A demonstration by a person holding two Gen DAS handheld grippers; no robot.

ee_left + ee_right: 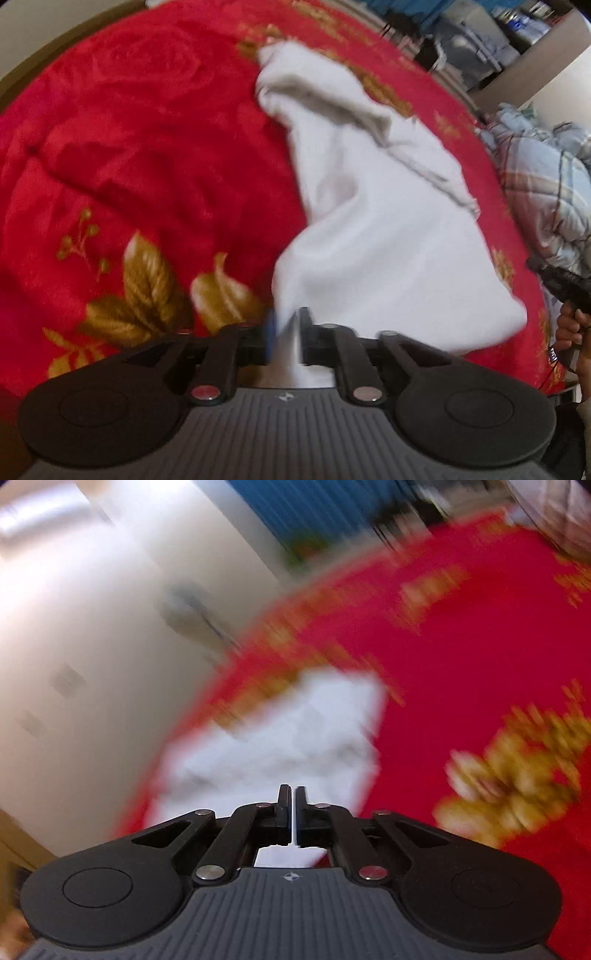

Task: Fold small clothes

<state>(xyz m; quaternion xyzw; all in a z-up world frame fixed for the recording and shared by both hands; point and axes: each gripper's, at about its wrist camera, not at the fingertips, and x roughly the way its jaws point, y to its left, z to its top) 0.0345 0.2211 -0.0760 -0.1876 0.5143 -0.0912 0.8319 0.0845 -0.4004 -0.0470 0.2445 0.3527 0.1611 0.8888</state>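
On the red plush blanket with gold leaf and rose print (pixel 147 147) lies the white soft cotton garment (pixel 369 221), crumpled, one folded grey-edged part at its far end, the near end bunched up toward the left gripper (pixel 286 332). Left gripper pinching the near edge of the white garment, cloth visible between its pads. Right gripper (pixel 291 812) pressed together; white cloth sits right at and behind its tips, but the right wrist view is heavily blurred, so cannot tell whether a thin edge is caught. Right of the garment, at the blanket edge, a hand (pixel 570 332) holding a black gripper handle. Beyond the blanket's right side, a blue-grey plaid quilt (pixel 546 177), bunched up. White wall (pixel 92 627) left of the blanket in the right wrist view.
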